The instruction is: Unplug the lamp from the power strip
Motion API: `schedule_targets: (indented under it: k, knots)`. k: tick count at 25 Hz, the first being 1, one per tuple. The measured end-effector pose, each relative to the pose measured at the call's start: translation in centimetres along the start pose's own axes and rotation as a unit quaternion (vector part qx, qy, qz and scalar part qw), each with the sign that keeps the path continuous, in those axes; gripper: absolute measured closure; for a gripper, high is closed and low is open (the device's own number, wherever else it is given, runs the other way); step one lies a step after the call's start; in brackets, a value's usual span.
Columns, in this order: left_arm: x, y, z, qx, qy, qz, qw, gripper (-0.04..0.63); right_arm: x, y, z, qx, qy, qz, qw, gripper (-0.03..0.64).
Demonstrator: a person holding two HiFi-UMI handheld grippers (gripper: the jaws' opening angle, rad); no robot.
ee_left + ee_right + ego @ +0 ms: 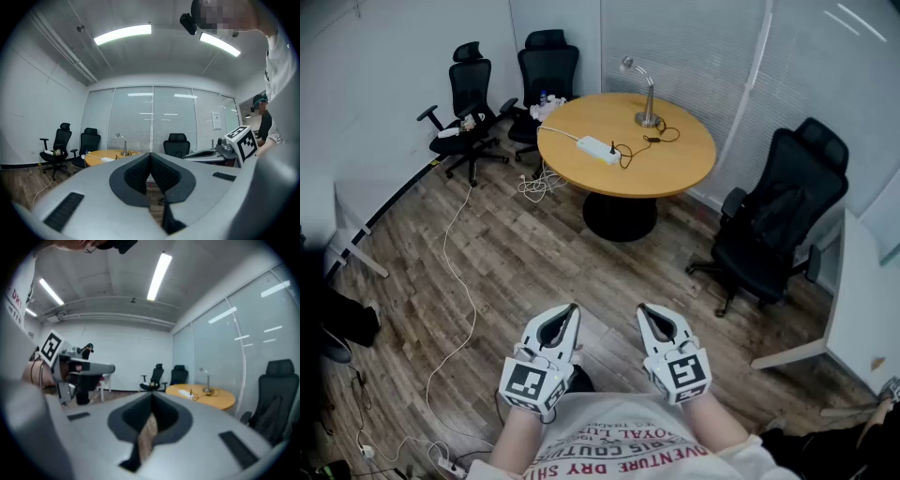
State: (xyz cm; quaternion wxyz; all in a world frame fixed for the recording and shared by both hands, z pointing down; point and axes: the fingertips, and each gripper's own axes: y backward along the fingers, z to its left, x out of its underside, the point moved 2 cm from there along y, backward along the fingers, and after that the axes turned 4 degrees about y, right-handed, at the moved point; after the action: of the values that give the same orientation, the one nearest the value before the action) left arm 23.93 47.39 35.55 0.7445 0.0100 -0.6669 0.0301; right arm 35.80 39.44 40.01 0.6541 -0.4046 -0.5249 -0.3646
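My left gripper [570, 309] has its fingers pressed together with nothing between them; the left gripper view shows the dark pads meeting at the tips. My right gripper [646, 310] is the same, fingers closed on each other and empty. Both grippers are held side by side, low in the head view, just in front of my shirt [628, 445], their marker cubes facing up. Below them is a wood floor [534, 253].

The round wooden table [675, 173] stands well apart from both grippers, across the room. The lamp [647, 94], a silver gooseneck on a round base, stands upright near the table's far edge, right of the middle. The white power strip [598, 147] lies flat towards the table's left edge. A thin dark cord [656, 139] runs from the lamp's base across the tabletop to a small black plug [614, 150] at the strip's right end. A white cable [467, 281] leaves the strip's other end, drops over the left edge of the table and trails along the floor.

Two black office chairs [473, 89] stand beyond the table on the left, and a third black chair [783, 216] is to its right
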Motion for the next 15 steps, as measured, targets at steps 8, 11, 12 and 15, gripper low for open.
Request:
schedule_targets:
  k: [8,11,12,15]
  knots:
    - [0.3,-0.4,0.7,-0.002,0.010,0.000,1.0000,0.568,0.5,-0.7,-0.2,-0.001,-0.004,0.007,1.000,0.589]
    - [0.4,-0.7,1.1,-0.002,0.014,0.002,0.9999,0.568,0.7,-1.1,-0.4,0.002,-0.008,0.011,1.000,0.589]
    - [0.4,-0.8,1.3,-0.002,0.017,0.002,0.9998,0.568,0.8,-1.3,-0.4,0.002,-0.008,0.014,1.000,0.589]
    - [0.7,-1.2,2.4,-0.003,0.024,0.004,0.9997,0.568,1.1,-2.4,-0.2,-0.005,-0.013,0.021,1.000,0.589]
